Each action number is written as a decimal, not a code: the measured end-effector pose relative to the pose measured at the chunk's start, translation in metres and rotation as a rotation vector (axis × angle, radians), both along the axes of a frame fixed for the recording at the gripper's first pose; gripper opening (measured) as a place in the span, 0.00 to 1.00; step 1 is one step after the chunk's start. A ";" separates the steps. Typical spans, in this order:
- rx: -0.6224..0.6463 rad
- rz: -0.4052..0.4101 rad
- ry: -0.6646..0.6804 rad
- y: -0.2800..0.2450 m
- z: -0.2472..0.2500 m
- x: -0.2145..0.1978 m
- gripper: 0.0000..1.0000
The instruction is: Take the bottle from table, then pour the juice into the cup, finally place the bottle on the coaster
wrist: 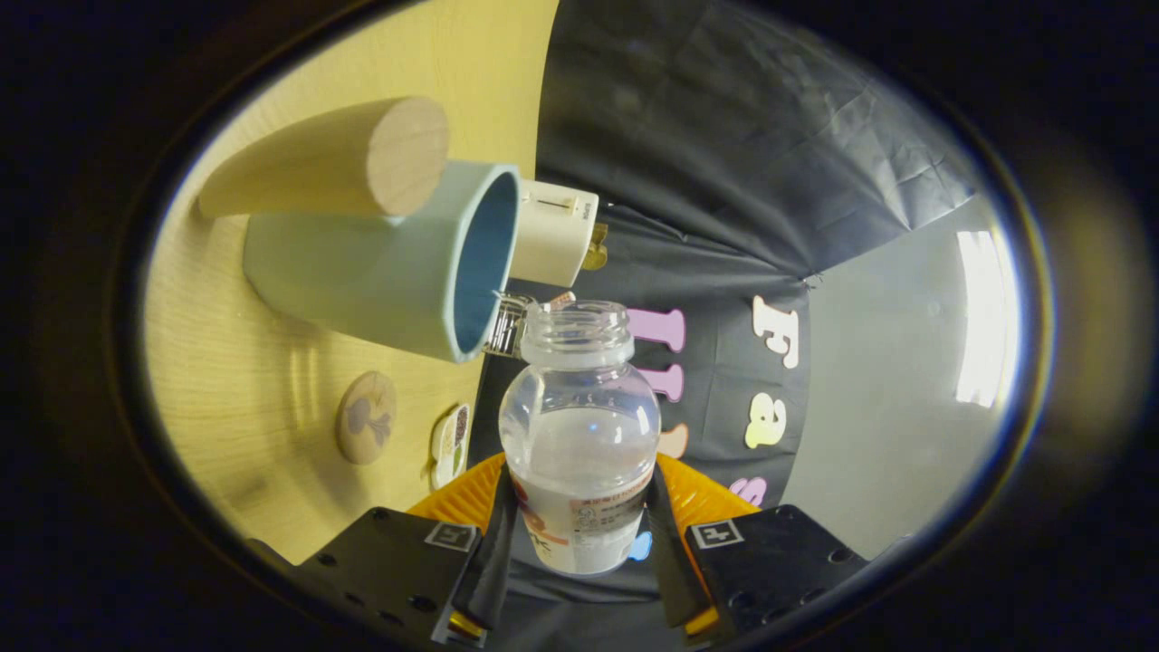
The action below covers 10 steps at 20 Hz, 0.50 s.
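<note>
Table [272, 426] of pale wood runs down the left of the view, which is rolled well over with the gripper, so the things standing on it appear to jut out sideways. Largest of these is the cup [380, 272], pale outside and blue inside, its open mouth lying just beside the bottle's neck. A wooden cylinder [335, 163] stands on the far side of the cup, touching or nearly touching it; a white box [554, 231] sits beyond the cup's rim. Nearer the fingers lies the round coaster [366, 417], bare, with a small patterned object [450, 445] just beside it.

The bottle [581, 435] is off the table and uncapped, tipped hard toward the cup, its whitish juice pooled in the lower body and short of the neck. By my reading, the pick-up is done and the pour is only being set up or just starting; no stream is visible. Pouring and setting the bottle on the coaster remain.

The gripper [579, 534] has its jaws part-way open, both fingers pressed against the bottle's labelled lower body.
</note>
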State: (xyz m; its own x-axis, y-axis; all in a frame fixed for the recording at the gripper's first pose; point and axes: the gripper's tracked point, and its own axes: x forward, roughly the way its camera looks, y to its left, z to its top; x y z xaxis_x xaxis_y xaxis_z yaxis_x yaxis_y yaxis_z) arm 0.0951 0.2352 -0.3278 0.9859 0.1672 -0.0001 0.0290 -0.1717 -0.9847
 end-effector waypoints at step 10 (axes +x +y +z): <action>0.005 0.004 -0.004 0.003 0.002 0.000 0.70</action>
